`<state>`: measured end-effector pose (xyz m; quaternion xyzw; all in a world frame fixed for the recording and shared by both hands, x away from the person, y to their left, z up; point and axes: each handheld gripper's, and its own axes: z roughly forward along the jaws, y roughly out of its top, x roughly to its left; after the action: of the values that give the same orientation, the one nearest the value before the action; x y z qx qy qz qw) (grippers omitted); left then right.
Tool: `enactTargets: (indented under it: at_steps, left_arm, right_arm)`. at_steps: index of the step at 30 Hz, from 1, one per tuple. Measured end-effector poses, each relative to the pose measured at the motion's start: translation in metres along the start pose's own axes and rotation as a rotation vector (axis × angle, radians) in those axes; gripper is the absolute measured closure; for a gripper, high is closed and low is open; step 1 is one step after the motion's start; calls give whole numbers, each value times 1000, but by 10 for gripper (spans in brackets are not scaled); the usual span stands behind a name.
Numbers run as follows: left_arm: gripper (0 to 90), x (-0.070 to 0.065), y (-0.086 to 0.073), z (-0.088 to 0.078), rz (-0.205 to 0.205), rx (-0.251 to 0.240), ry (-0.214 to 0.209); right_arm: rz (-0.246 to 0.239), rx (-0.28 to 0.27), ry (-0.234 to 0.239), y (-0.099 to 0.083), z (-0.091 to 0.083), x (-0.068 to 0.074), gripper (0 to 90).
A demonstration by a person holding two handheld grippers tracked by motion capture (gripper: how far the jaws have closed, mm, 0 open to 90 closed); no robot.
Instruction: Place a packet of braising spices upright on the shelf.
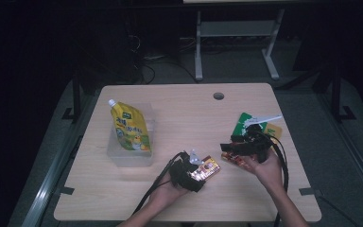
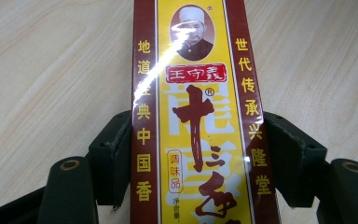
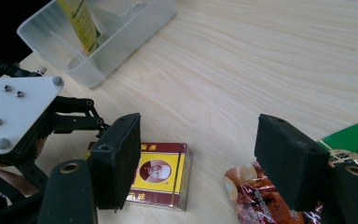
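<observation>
Holding a yellow pouch [image 1: 130, 128], the clear tub [image 1: 131, 158]; left jaws gripping the spice box [image 2: 200, 140], right jaws open.

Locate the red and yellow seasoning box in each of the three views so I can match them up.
High view: the seasoning box lies low on the table, just right of centre, at the left tool.
Left gripper view: it runs up the middle, between the two black jaws.
Right gripper view: bottom centre, beside the near jaw.
Shared landmark: the light wood tabletop.
</observation>
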<state>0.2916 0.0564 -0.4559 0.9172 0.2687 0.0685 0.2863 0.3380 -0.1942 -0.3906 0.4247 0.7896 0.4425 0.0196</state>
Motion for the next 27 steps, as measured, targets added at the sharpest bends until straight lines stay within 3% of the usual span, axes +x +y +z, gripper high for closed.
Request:
enactTargets:
  at_steps: [5,15,25,27]
  left_arm:
    - [319,2,-1,-1,-21,-18,-2]
    - [321,8,1,-10,-40,-79,36]
    - [320,17,13,-29,-46,-144,80]
    - [320,18,18,-35,-54,-166,90]
  right_arm:
    - [1,3,-2,0,1,-1,307]
    - [15,1,6,1,1,-1,291]
    - [61,17,34,8,4,1,243]
    - [68,12,57,12,5,1,237]
